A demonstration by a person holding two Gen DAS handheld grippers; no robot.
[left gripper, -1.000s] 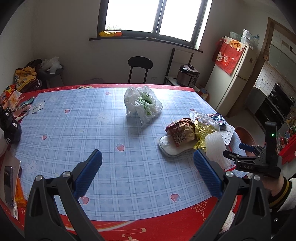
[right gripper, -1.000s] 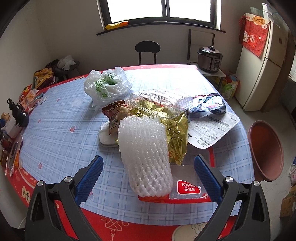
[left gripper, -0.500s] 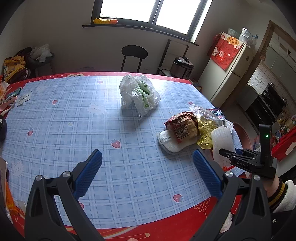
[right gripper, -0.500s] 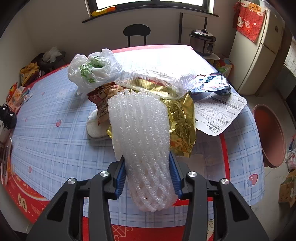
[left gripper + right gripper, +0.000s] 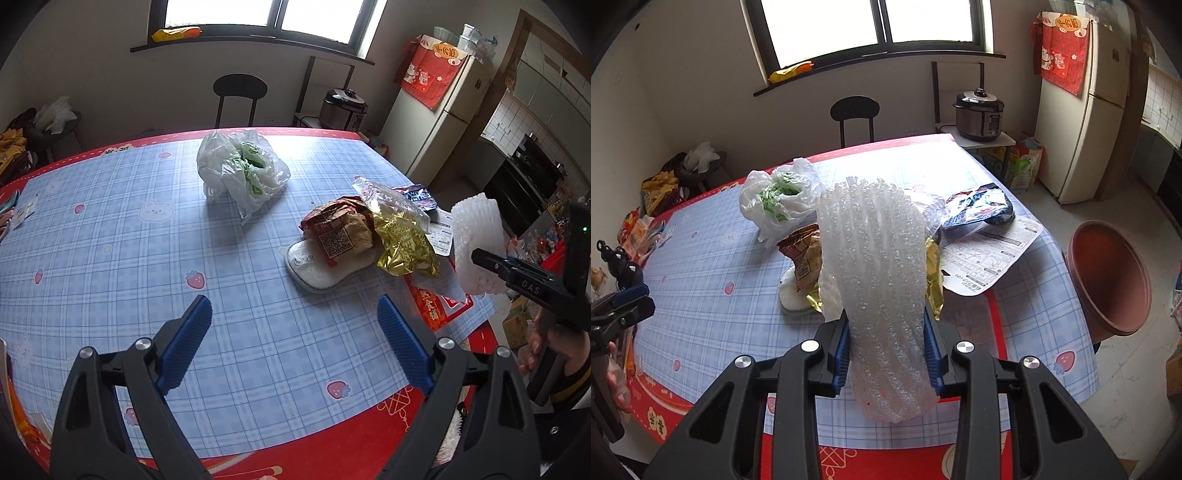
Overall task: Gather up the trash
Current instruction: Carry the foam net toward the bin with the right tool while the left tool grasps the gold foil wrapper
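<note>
White ribbed foam net [image 5: 875, 280], prob. lifted, in right gripper [image 5: 886, 350].

"DAS" on right gripper [image 5: 528, 286], QR code on brown snack bag [image 5: 338, 236], other print unreadable

White foam net sleeve [image 5: 882, 280] clamped between our right jaws, standing upright off table, ribbed and translucent. Beyond jaws we see gold foil wrapper [image 5: 933, 273], brown snack bag [image 5: 803, 254], clear plastic tray [image 5: 391, 201], white plastic bag [image 5: 779, 201] farther left.
</note>
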